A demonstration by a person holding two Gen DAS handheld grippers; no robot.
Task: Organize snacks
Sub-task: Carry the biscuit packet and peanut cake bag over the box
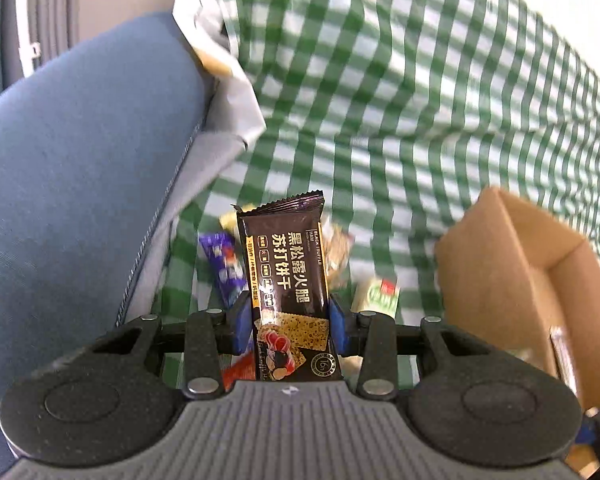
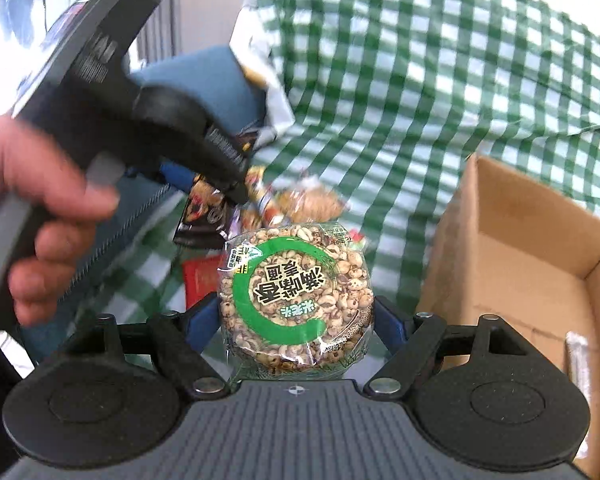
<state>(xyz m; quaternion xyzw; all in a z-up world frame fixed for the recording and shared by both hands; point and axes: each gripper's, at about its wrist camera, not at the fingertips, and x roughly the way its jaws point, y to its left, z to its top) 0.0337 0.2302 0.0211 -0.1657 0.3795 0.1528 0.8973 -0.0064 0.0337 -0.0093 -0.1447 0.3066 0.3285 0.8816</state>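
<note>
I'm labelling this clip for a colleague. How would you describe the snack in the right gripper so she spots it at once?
Find the cardboard box on the green checked cloth; just left of it the right gripper holds a round puffed-grain cake. Unlike the loose packets behind it, it is a clear-wrapped disc with a green ring.
</note>
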